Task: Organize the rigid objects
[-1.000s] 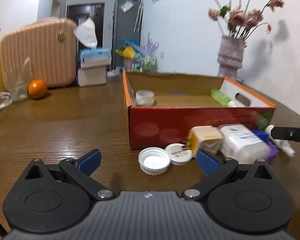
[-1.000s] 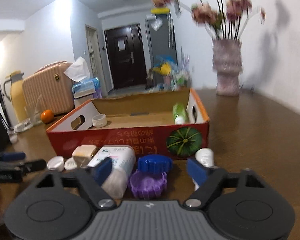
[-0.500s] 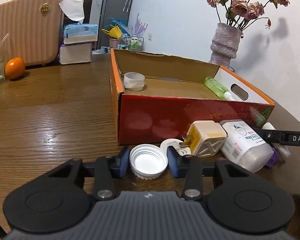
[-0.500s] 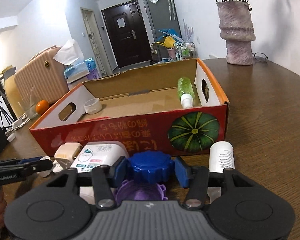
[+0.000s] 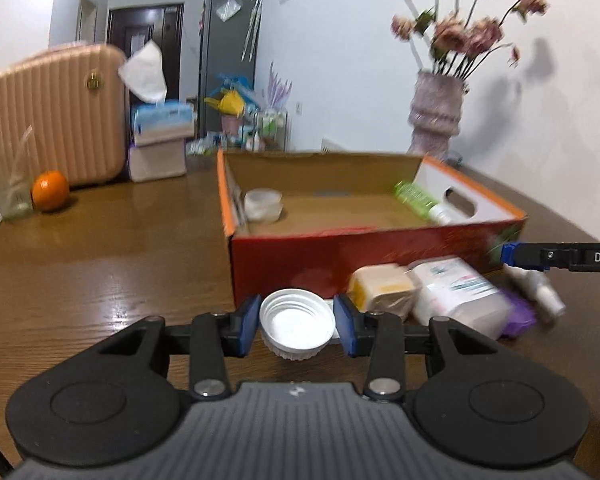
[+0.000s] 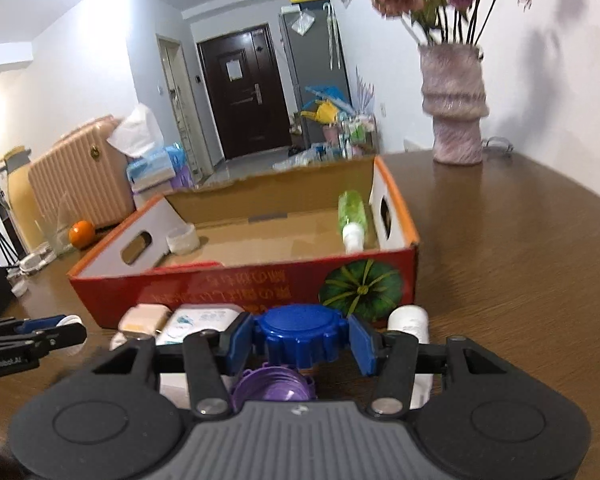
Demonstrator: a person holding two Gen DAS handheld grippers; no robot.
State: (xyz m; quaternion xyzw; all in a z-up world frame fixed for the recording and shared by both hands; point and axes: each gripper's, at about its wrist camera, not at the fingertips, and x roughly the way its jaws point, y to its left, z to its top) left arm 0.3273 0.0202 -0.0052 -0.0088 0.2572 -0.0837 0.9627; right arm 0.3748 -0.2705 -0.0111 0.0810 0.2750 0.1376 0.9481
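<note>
Left view: the left gripper (image 5: 296, 322) had its fingers clamped on a white cap (image 5: 297, 324), bottom center, just before the box (image 5: 340, 264). Thin rim, could've popped out.

Right view: right gripper (image 6: 302, 340) fingers pinched a blue lid (image 6: 302, 338), lower center, over a purple lid (image 6: 272, 390); might've clipped the box wall.

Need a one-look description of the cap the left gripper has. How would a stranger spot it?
Find the red box on the wooden table; a row of small items lies along its near wall. At the row's left end, the left gripper is shut on the white cap. It is round, open side up with threads showing, unlike the squarish yellow plug next to it.
</note>
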